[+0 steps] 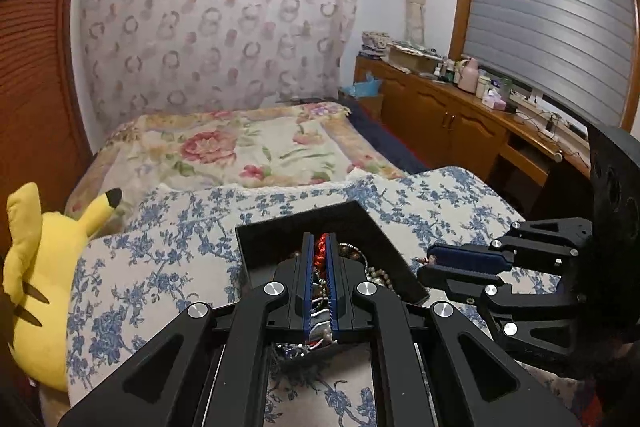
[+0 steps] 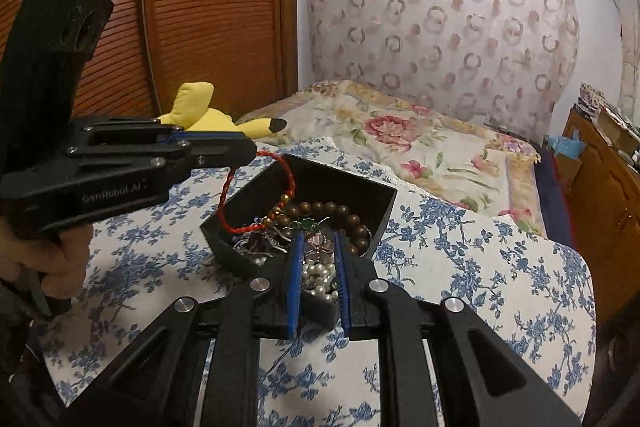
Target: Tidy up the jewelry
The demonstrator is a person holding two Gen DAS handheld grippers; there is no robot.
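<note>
A black box (image 1: 376,227) (image 2: 360,187) full of tangled jewelry sits on a blue-flowered cloth. My left gripper (image 1: 319,241) is shut on a red braided cord bracelet (image 1: 320,251) and holds it above the box; in the right wrist view the bracelet (image 2: 290,175) hangs from the left gripper (image 2: 252,147) into the box. My right gripper (image 2: 317,247) is partly open over a pearl string (image 2: 318,275) at the box's near edge, next to a brown wooden bead bracelet (image 2: 344,211). In the left wrist view the right gripper (image 1: 426,264) sits at the box's right edge.
A yellow plush toy (image 1: 36,267) (image 2: 200,111) lies at the left of the cloth. A bed with a floral cover (image 1: 240,147) is behind. A wooden cabinet (image 1: 460,115) with bottles runs along the right wall. A wooden wardrobe (image 2: 200,7) stands left.
</note>
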